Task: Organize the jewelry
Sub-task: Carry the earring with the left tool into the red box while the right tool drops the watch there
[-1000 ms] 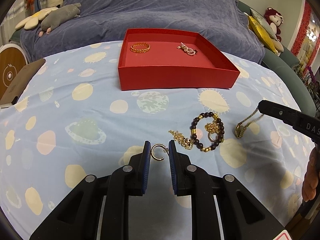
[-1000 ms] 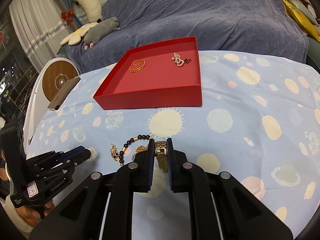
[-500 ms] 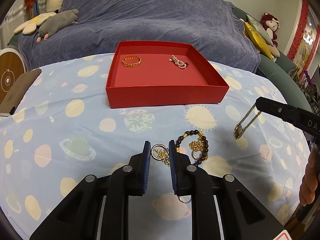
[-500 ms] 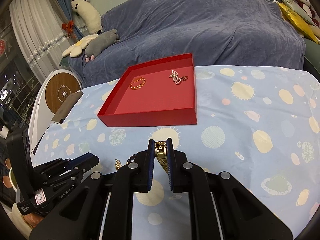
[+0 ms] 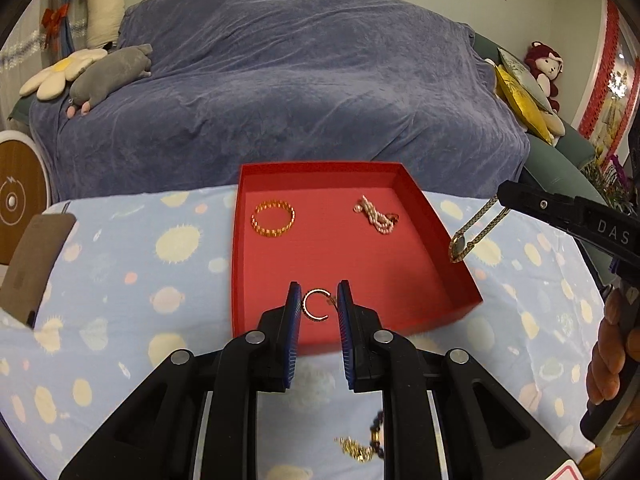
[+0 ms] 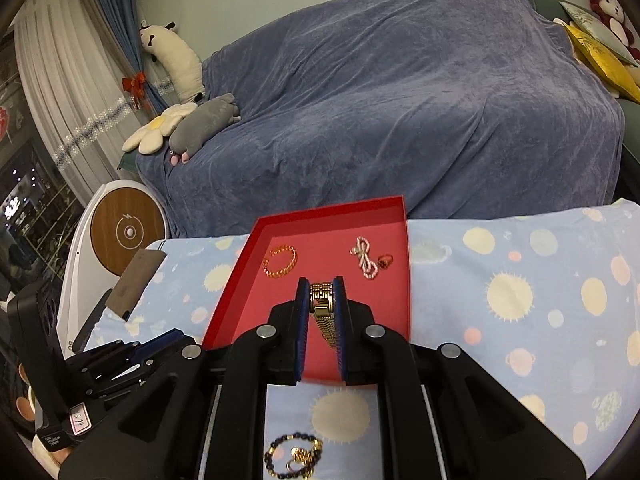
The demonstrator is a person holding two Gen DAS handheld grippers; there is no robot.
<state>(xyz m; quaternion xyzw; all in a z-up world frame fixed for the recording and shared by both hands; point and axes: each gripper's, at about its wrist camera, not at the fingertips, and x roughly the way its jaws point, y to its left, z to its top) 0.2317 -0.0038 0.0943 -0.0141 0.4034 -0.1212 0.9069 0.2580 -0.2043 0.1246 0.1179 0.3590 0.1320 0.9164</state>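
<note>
The left tool (image 5: 319, 305) stands narrow, its blue pads pinching a small open gold ring (image 5: 316, 304) that hangs above the near part of the red tray (image 5: 237, 248). The right tool (image 6: 321, 300) is closed almost fully on a gold watch (image 6: 323, 307), whose metal band hangs down between the pads; in the left wrist view the same watch dangles from the tool's tip at about 3 o'clock, over the tray's right wall. The tray sits on a worktop covered by a pale blue spotted cloth (image 5: 120, 280), near its far edge. Inside the tray a gold chain bracelet (image 5: 273, 218) lies at 10 o'clock and a pink beaded piece (image 5: 375, 218) at 2 o'clock, well apart from each other. On the cloth at 6 o'clock, nearer than the tray, a dark beaded bracelet (image 6: 294, 456) lies tangled with a gold chain. A blue-draped sofa (image 6: 400, 100) stands beyond the worktop, with plush toys at its left end.
</note>
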